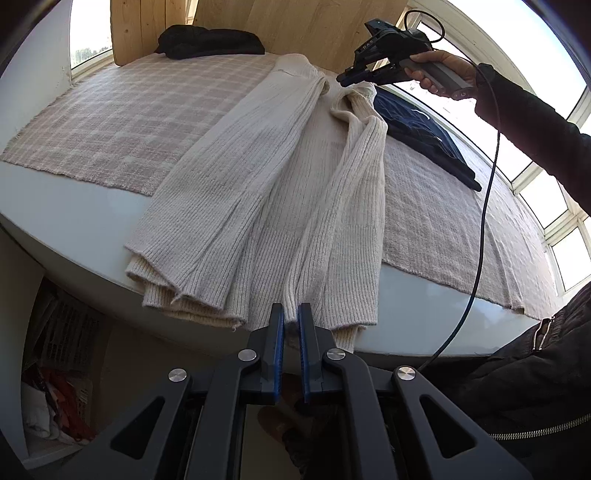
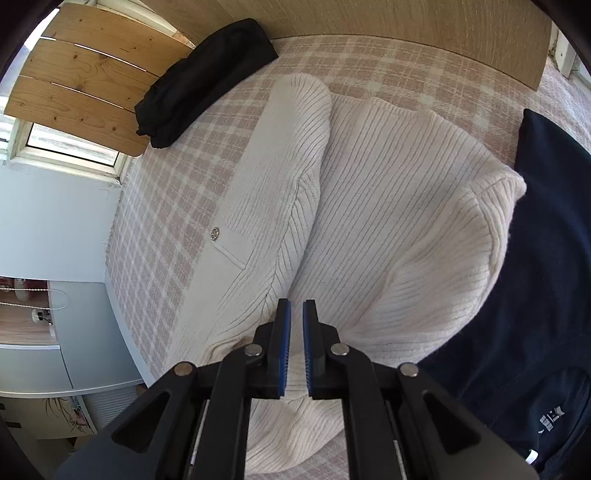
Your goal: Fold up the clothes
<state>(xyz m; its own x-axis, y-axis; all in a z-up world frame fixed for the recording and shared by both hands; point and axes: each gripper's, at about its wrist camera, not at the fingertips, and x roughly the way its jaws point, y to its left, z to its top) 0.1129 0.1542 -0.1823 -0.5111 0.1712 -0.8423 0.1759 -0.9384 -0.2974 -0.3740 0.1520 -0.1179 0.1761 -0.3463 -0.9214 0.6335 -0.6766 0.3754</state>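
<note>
A cream ribbed knit cardigan lies lengthwise on a pink checked cloth, both sleeves folded inward, its hem hanging over the table's near edge. My left gripper is at the hem, its jaws nearly closed on a sleeve cuff. My right gripper hovers above the cardigan's collar end at the far side. In the right wrist view the right gripper has a narrow gap between its jaws and sits just over the cardigan's shoulder fold; no cloth shows between them.
A folded black garment lies at the far end by a wooden board. A folded navy garment lies right of the cardigan. The white table edge curves in front; a basket of laundry sits below left.
</note>
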